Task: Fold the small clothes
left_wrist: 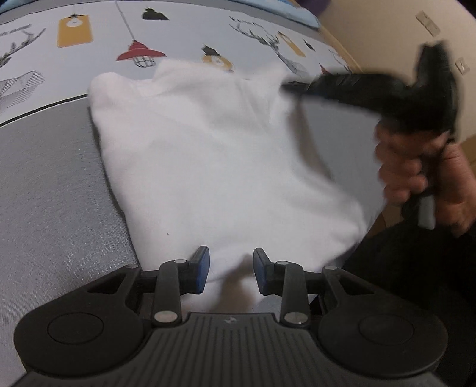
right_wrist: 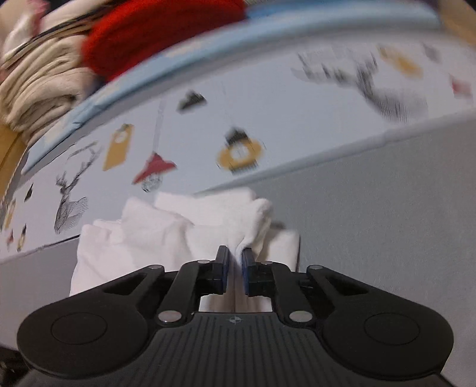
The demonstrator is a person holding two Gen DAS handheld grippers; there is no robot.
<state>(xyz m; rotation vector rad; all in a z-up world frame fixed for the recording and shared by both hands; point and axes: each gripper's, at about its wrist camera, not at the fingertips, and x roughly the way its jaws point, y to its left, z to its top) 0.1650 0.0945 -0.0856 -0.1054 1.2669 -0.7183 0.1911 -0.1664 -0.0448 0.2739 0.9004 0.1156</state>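
Observation:
A white garment (left_wrist: 208, 160) lies on the bed, partly over the grey blanket and partly over the printed sheet. My left gripper (left_wrist: 231, 269) is open, its blue pads either side of the garment's near edge, low over the cloth. My right gripper (right_wrist: 235, 262) is shut on a bunched fold of the white garment (right_wrist: 178, 232) and lifts it. In the left wrist view the right gripper (left_wrist: 293, 87) shows at the garment's far right corner, blurred, with the hand holding it.
The printed sheet (left_wrist: 184, 35) with deer and lamps covers the far side. A grey blanket (left_wrist: 50, 193) lies to the left. A stack of beige and red folded clothes (right_wrist: 89, 50) sits at the back. A wall with sockets (left_wrist: 428, 23) stands at right.

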